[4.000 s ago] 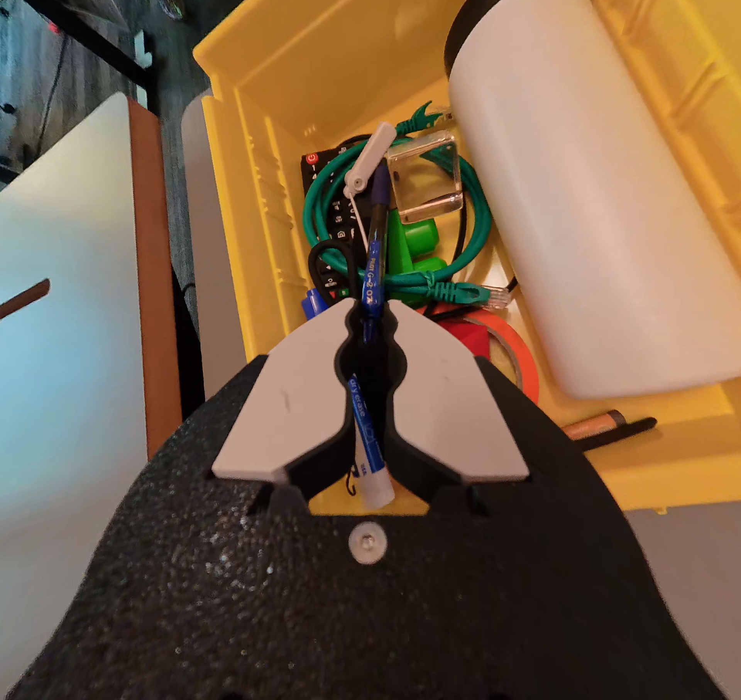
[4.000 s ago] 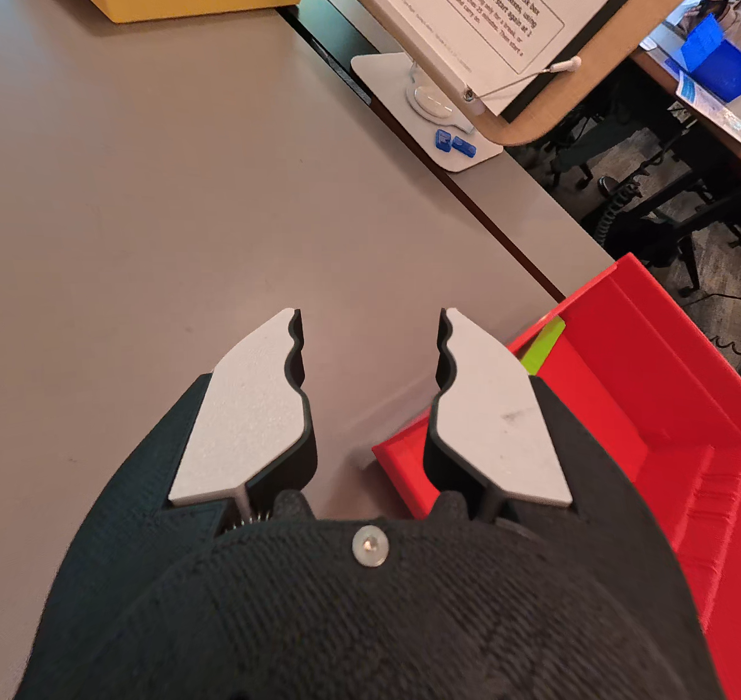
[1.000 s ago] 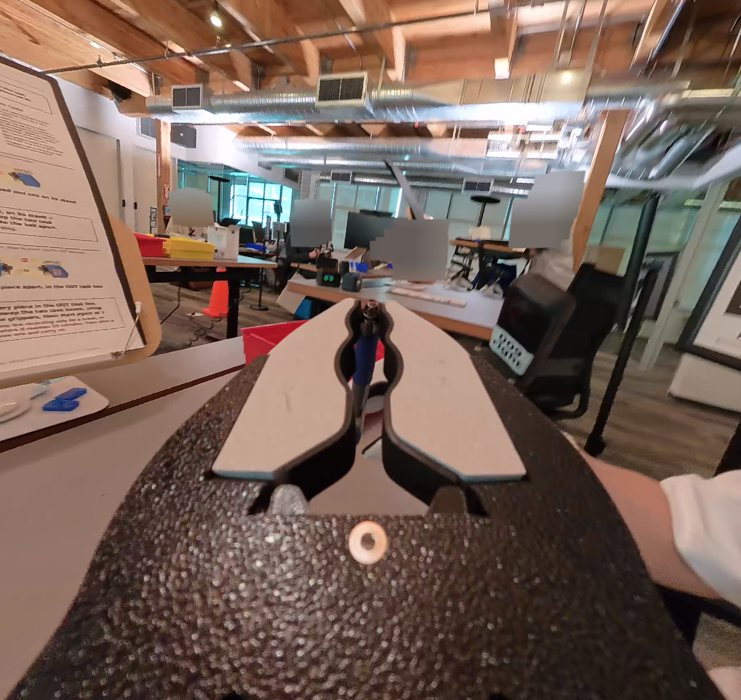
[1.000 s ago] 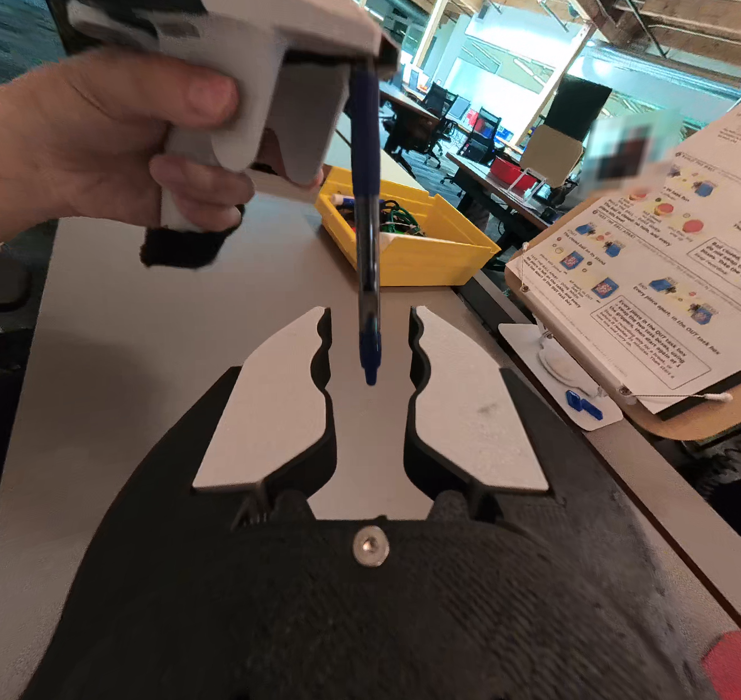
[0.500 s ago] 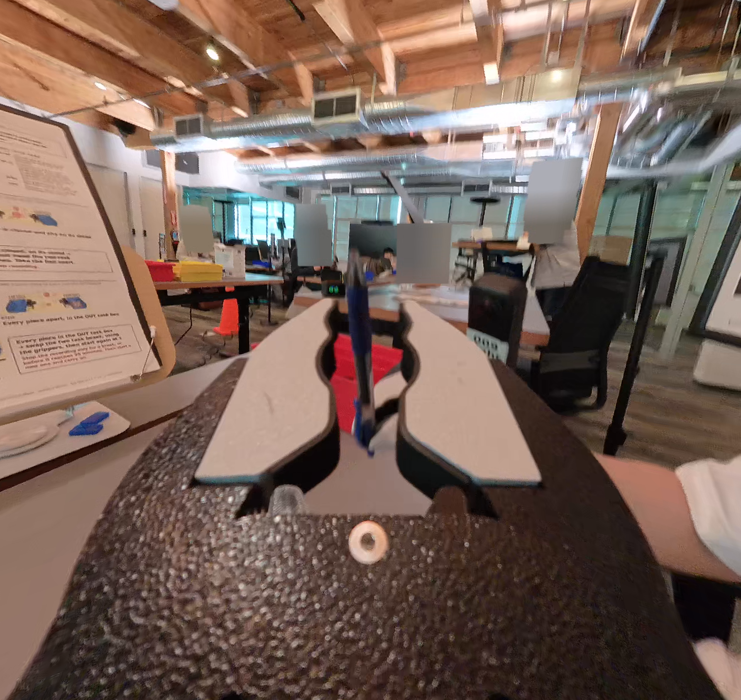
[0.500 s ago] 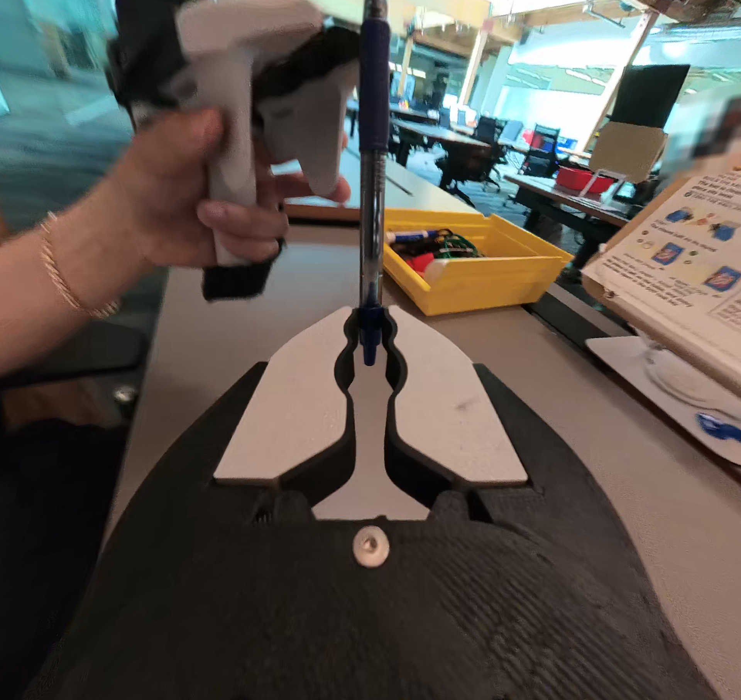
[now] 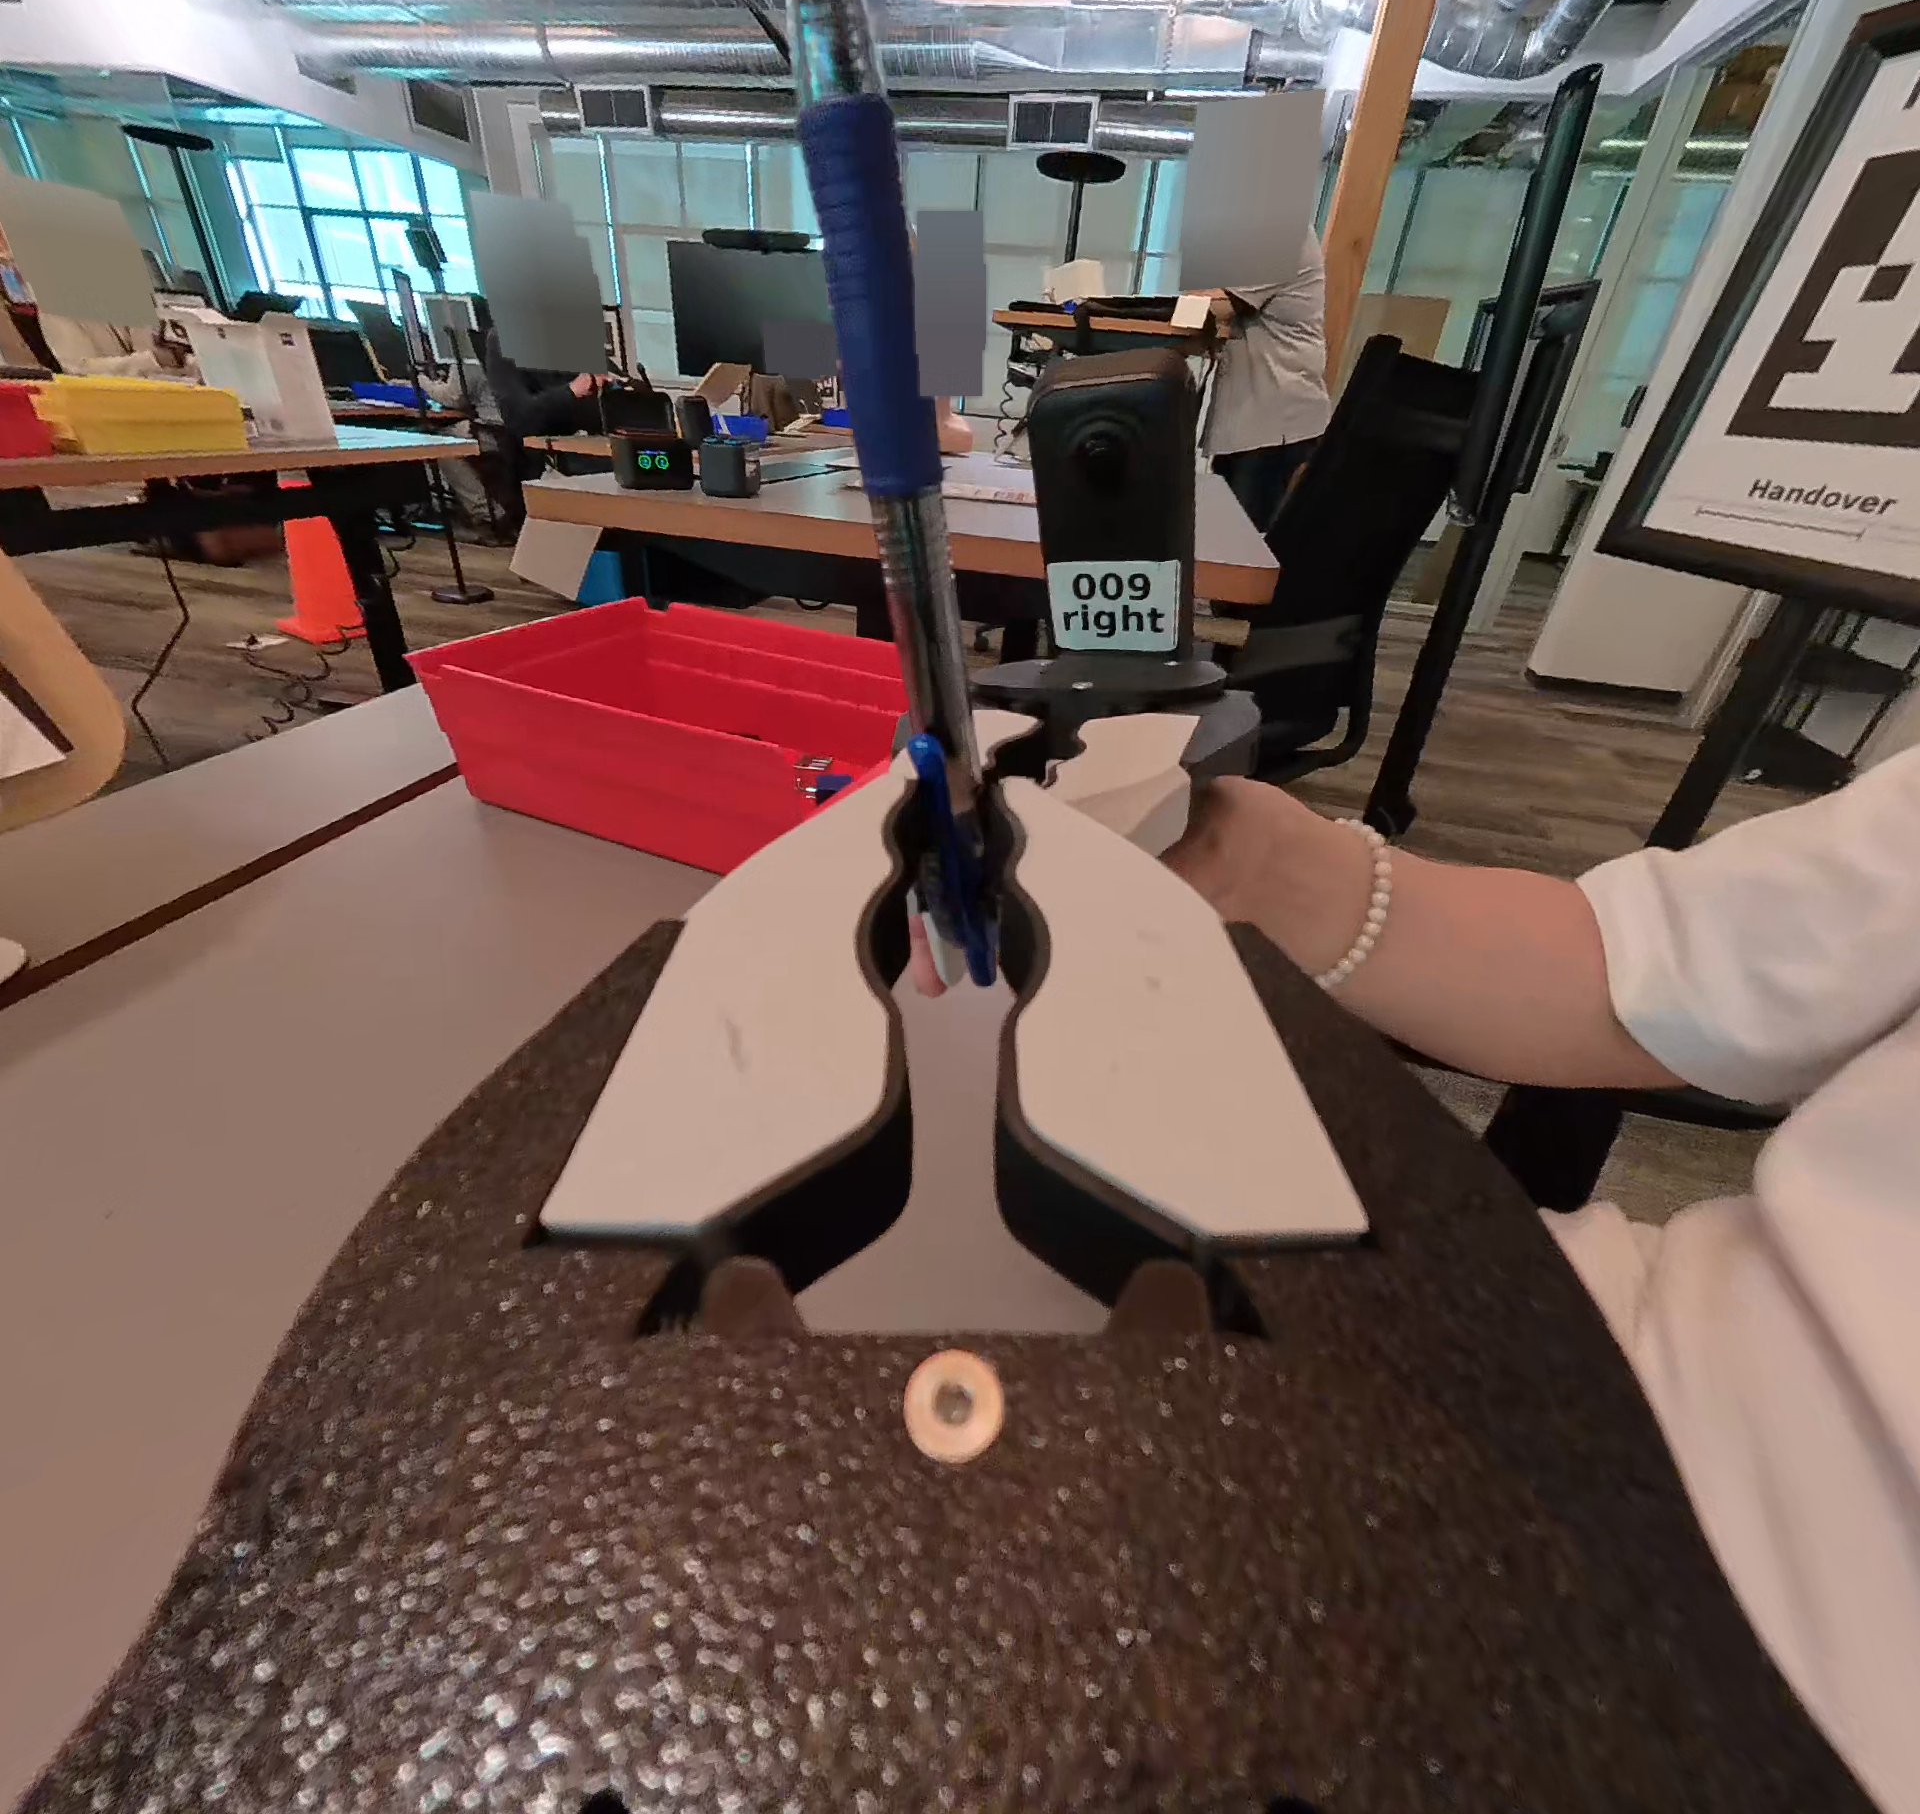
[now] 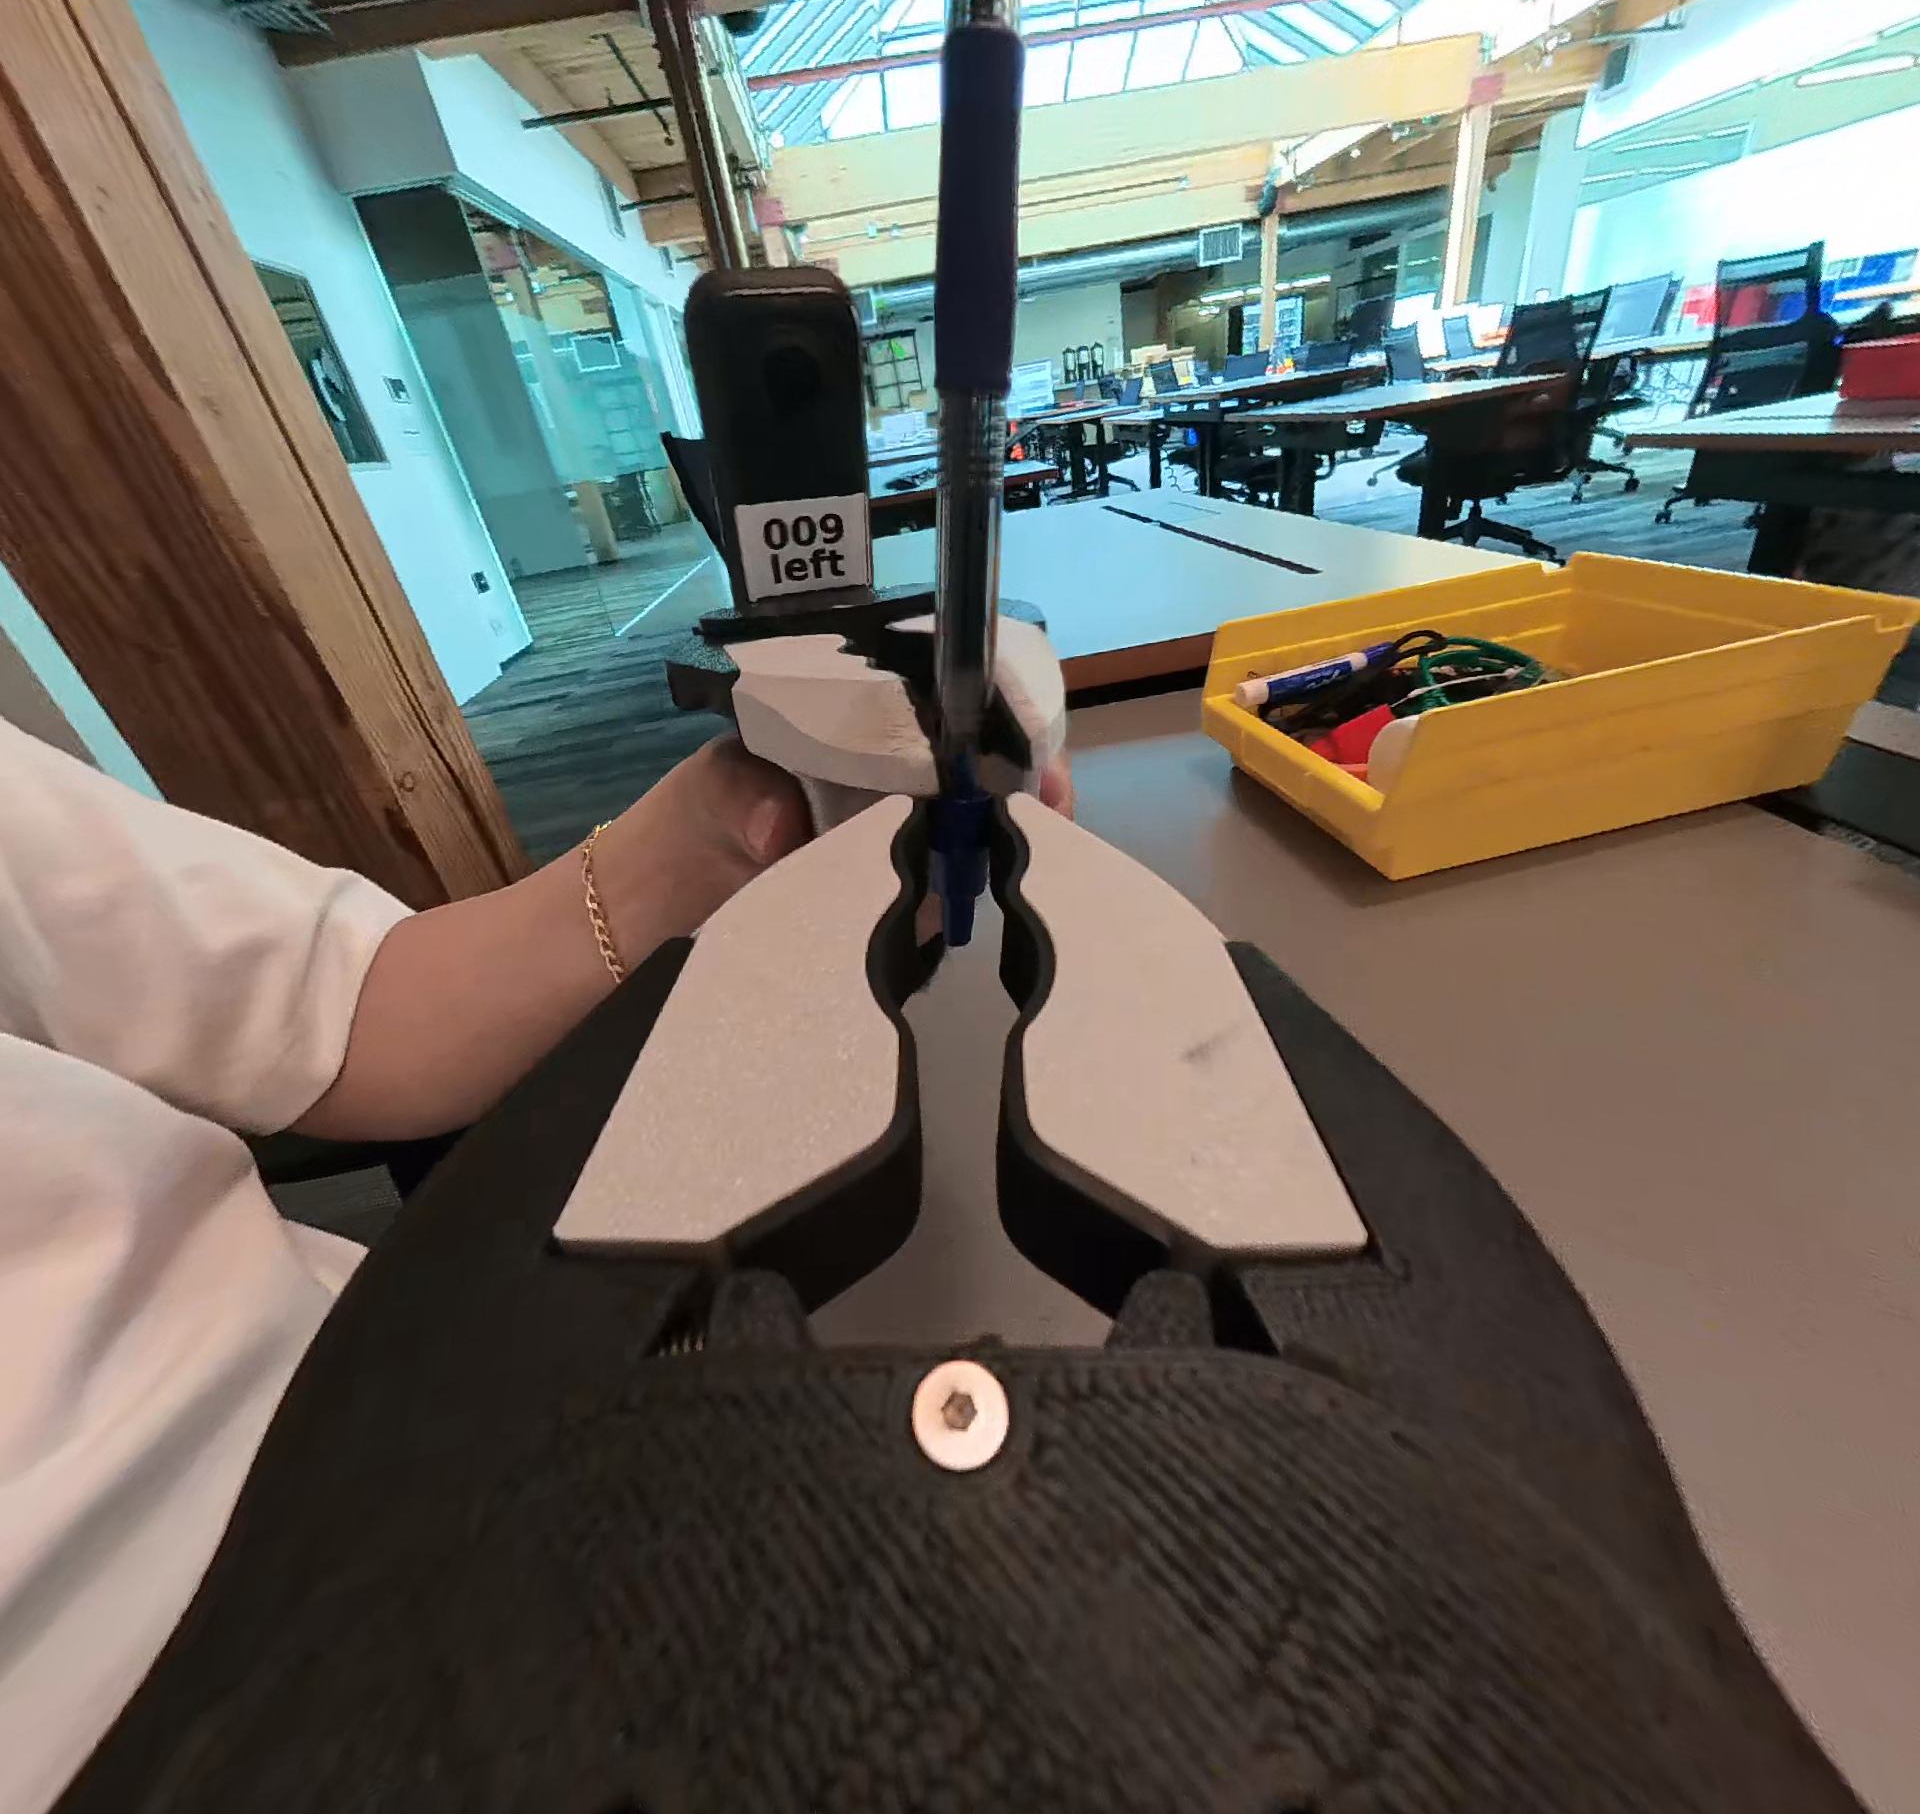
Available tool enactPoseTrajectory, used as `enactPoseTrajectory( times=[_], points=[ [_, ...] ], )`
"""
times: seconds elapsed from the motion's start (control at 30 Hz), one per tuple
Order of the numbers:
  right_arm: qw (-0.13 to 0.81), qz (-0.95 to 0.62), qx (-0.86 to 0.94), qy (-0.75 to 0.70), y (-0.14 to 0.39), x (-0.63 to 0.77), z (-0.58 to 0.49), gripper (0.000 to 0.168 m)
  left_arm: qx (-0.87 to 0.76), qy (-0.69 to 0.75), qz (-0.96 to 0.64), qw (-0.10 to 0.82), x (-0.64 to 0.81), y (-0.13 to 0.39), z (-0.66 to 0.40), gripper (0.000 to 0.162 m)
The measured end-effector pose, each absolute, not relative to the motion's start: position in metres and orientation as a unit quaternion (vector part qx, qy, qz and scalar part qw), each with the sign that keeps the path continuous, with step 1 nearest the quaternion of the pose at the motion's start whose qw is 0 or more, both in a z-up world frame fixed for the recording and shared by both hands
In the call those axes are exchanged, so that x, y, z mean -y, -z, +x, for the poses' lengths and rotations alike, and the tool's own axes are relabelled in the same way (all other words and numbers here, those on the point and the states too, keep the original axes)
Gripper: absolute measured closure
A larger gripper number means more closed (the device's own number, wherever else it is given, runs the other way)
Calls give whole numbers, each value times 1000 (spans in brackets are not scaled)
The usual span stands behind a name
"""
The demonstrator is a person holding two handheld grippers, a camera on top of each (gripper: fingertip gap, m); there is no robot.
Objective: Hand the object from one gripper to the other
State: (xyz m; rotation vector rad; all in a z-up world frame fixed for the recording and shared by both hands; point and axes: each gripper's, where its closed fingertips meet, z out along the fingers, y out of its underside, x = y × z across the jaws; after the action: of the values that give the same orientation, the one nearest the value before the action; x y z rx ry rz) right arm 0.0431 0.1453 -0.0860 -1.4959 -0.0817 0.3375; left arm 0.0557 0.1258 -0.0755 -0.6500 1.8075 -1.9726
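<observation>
A pen with a blue rubber sleeve [image 7: 878, 310] stands upright between the two grippers; it also shows in the right wrist view [image 8: 975, 206]. My left gripper [image 7: 951, 808] is shut on the pen's lower end, where the blue clip is. My right gripper [image 8: 956, 819] is shut on the same lower end from the opposite side. The two grippers face each other, tips almost touching. The right gripper [image 7: 1023, 751] shows just behind the pen in the left wrist view, and the left gripper [image 8: 961, 736] just behind it in the right wrist view.
A red bin [image 7: 644, 725] stands on the grey table [image 7: 260, 985] beyond the left gripper. A yellow bin [image 8: 1558, 725] with markers and cables stands to the right of the right gripper. A wooden post [image 8: 208, 517] and a framed sign [image 7: 1818, 310] flank the person's arms. Only a small space, under 4 cm, lies between the two pairs of fingers.
The right gripper shut on the hanging pen's lower end and the left let go. The pen now stands upright, and the left gripper has shut on it again opposite the right.
</observation>
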Motion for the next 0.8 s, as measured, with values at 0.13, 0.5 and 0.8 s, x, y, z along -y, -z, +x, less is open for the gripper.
enactPoseTrajectory(
  times=[0.13, 0.5, 0.8],
  points=[
    [707, -692, 34, -142, 93, -144, 47, 158, -658, 684, -234, 213, -127, 81, 60, 152],
    [782, -623, -8, -23, 40, -118, 73, 133, -754, 534, -253, 286, -125, 123, 76, 152],
    [762, -646, 46, -4, 44, -119, 64, 157, -775, 527, -233, 259, -112, 137, 71, 148]
  ],
)
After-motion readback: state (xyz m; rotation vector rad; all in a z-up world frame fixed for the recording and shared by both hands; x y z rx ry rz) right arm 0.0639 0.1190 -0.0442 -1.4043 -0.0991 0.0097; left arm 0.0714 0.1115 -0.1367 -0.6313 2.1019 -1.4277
